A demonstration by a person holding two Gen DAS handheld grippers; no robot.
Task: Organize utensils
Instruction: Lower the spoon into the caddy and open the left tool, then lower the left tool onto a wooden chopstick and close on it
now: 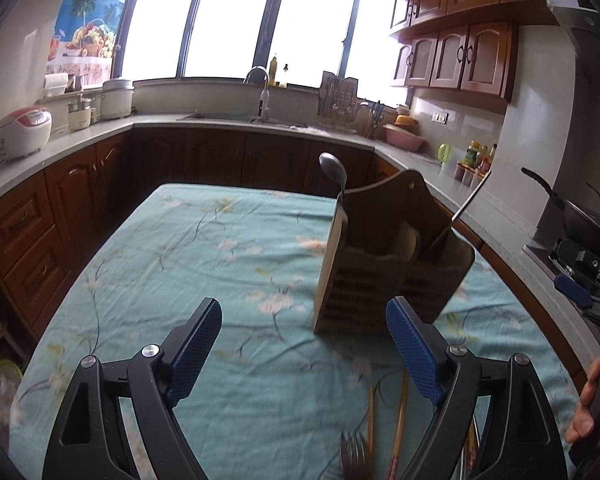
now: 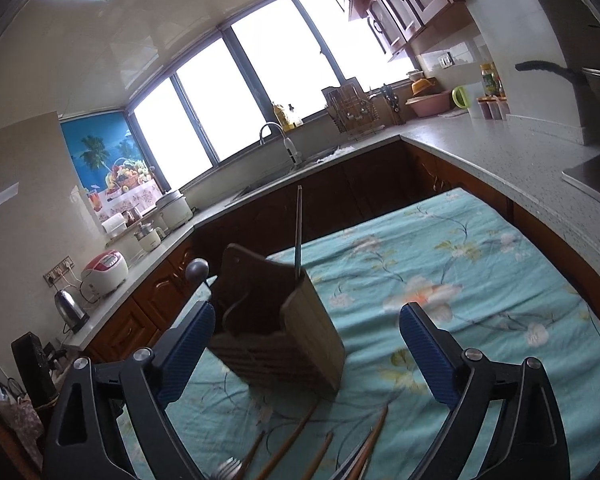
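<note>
On a table under a teal flowered cloth point(image 1: 204, 248): a dark wooden utensil holder point(image 1: 384, 264), upright, set toward the right side as the left wrist view shows it, with a metal spoon point(image 1: 334, 172) standing bowl-up in its left compartment and a thin dark-handled utensil point(image 1: 466, 208) leaning out of its right one. Nearer the cameras, loose on the cloth: wooden chopsticks point(image 2: 300, 440) and a fork point(image 1: 354, 456), just in front of the holder and apart from it. Left gripper point(image 1: 304, 344) spread wide, blue pads bare, nothing between them, holder just beyond its right finger. Right gripper point(image 2: 308, 348) likewise spread and empty, holder sitting ahead of its left finger, chopsticks lying low between the two arms. At the right edge of the left view, a hand point(image 1: 588, 404) and part of the other gripper. Around the table, well apart: grey counter point(image 2: 500, 148), sink with faucet point(image 1: 260, 88), rice cooker point(image 1: 24, 128), kettle point(image 2: 70, 308), pink basin point(image 1: 404, 140), wok point(image 1: 580, 208) on the stove.
</note>
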